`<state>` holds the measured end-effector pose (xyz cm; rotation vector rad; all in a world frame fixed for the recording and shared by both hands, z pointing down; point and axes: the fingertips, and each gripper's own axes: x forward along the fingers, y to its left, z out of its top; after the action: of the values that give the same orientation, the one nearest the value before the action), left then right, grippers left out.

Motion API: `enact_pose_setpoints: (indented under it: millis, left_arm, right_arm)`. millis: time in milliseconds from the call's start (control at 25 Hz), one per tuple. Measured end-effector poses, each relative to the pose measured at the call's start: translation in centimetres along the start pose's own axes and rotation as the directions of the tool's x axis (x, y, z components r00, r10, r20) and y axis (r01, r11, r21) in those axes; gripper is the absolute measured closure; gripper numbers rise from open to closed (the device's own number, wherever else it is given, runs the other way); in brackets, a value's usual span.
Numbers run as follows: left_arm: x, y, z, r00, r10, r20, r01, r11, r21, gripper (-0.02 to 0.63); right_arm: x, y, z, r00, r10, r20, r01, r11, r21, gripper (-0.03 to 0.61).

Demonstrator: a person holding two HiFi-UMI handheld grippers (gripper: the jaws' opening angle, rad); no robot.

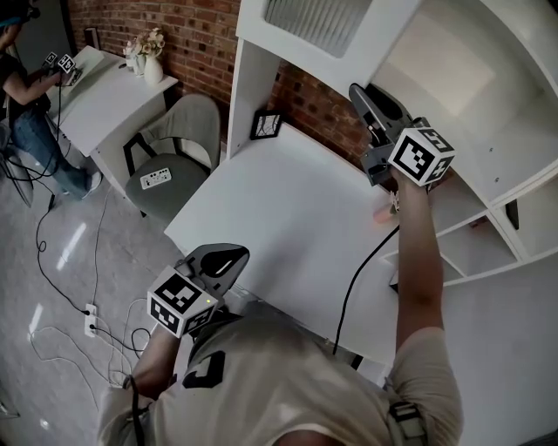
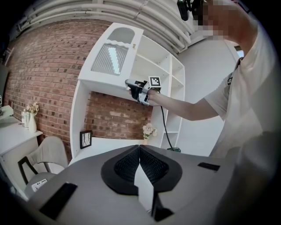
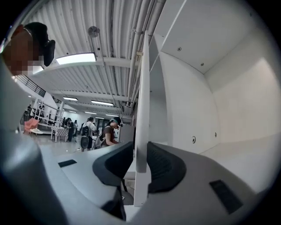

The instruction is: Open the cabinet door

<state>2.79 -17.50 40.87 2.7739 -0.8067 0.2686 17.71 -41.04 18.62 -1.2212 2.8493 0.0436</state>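
Observation:
The white cabinet door (image 1: 318,26), with a ribbed glass pane, stands partly swung out from the upper cabinet above the desk. In the left gripper view the door (image 2: 112,57) juts forward at the top. My right gripper (image 1: 362,94) is raised to the door's free edge, and the right gripper view shows that thin edge (image 3: 142,110) running upright between its two pads, which close on it (image 3: 141,162). The cabinet's bare white inside lies to the right of it. My left gripper (image 1: 228,257) hangs low over the desk's near edge, with its pads (image 2: 139,151) together and nothing in them.
A white desk (image 1: 288,218) lies under the cabinet, with a small picture frame (image 1: 266,125) at its back and open shelves (image 1: 471,235) to the right. A black cable (image 1: 357,279) runs across the desk. A grey chair (image 1: 174,157) stands to the left. Another person (image 1: 17,87) works far left.

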Motion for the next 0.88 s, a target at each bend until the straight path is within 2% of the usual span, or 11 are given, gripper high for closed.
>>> enact_pose_setpoints:
  millis: [160, 360, 480, 600, 640, 720, 880]
  left_arm:
    - [0.0, 0.1, 0.0, 1.000, -0.010, -0.001, 0.010, 1.000, 0.005, 0.597]
    - [-0.1, 0.1, 0.3, 1.000, -0.019, 0.004, 0.019, 1.000, 0.005, 0.597]
    - [0.0, 0.0, 0.8, 1.000, -0.024, 0.005, 0.024, 1.000, 0.007, 0.597]
    - [-0.3, 0.4, 0.9, 1.000, -0.029, 0.006, 0.029, 1.000, 0.007, 0.597]
    - [-0.5, 0.6, 0.9, 1.000, -0.029, 0.008, 0.029, 1.000, 0.006, 0.597]
    - [-1.2, 1.1, 1.1, 1.000, -0.025, 0.012, 0.025, 1.000, 0.001, 0.597]
    - [-1.7, 2.2, 1.4, 1.000, -0.011, 0.013, 0.011, 1.000, 0.000, 0.597]
  right_arm:
    - [0.0, 0.1, -0.2, 1.000, -0.029, -0.012, 0.028, 0.999, -0.022, 0.477]
    - [-0.4, 2.6, 0.2, 0.997, 0.065, -0.045, -0.066, 0.998, -0.019, 0.491]
    - [-0.4, 3.4, 0.3, 0.996, 0.060, -0.063, -0.064, 0.996, -0.062, 0.483]
    - [-0.2, 3.5, 0.4, 0.997, 0.055, -0.059, -0.057, 0.998, -0.036, 0.485]
    - [0.2, 3.9, 0.7, 0.996, 0.071, -0.052, -0.072, 0.997, -0.024, 0.481]
    - [1.1, 5.0, 1.4, 0.993, 0.107, -0.043, -0.107, 0.994, -0.015, 0.427]
    - [1.9, 4.9, 1.8, 0.994, 0.094, -0.057, -0.097, 0.994, -0.056, 0.425]
